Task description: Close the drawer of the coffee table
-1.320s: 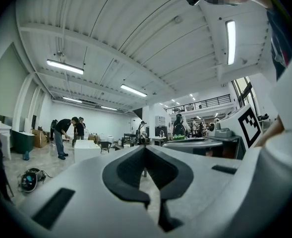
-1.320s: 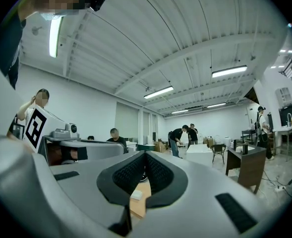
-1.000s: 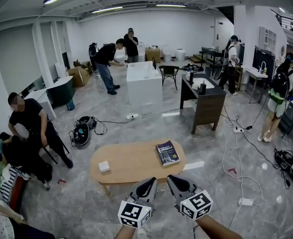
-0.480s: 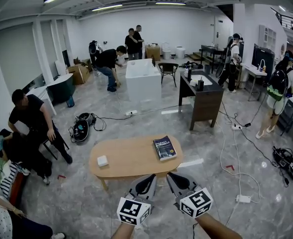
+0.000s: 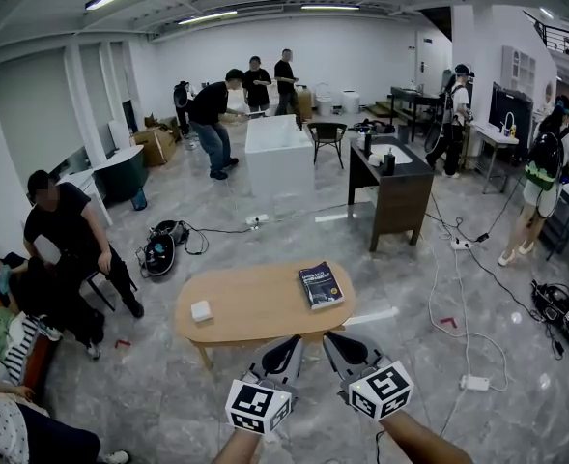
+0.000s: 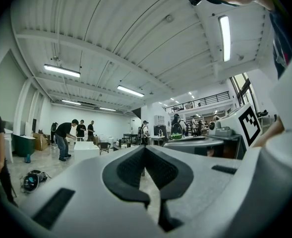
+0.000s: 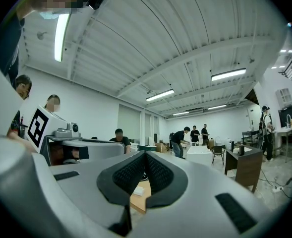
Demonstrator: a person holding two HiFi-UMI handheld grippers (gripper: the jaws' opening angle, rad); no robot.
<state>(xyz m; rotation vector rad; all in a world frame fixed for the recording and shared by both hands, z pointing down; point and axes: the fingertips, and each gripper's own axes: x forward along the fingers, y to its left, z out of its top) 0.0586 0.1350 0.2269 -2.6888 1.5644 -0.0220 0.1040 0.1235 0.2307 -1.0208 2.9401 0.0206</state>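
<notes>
The oval light-wood coffee table (image 5: 255, 309) stands at twelve o'clock, well apart from both grippers. Its drawer doesn't show from here, so open or shut, I can't judge. Left gripper (image 5: 282, 360) and right gripper (image 5: 345, 357) hang side by side, jaws pressed together, holding nothing.

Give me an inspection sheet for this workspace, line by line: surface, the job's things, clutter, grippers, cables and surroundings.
Surface: oval wooden coffee table, top mostly bare.
Job's things: drawer not made out from this side; cannot tell if it is open.
Clutter: dark book near the table's right end; small white box near its left end.
Grippers: left gripper and right gripper both shut and empty, at the table's near side.
Cables: white cable to a power strip on the floor at right; black cable beyond the table.
Surroundings: people standing and sitting; white block; dark desk.
</notes>
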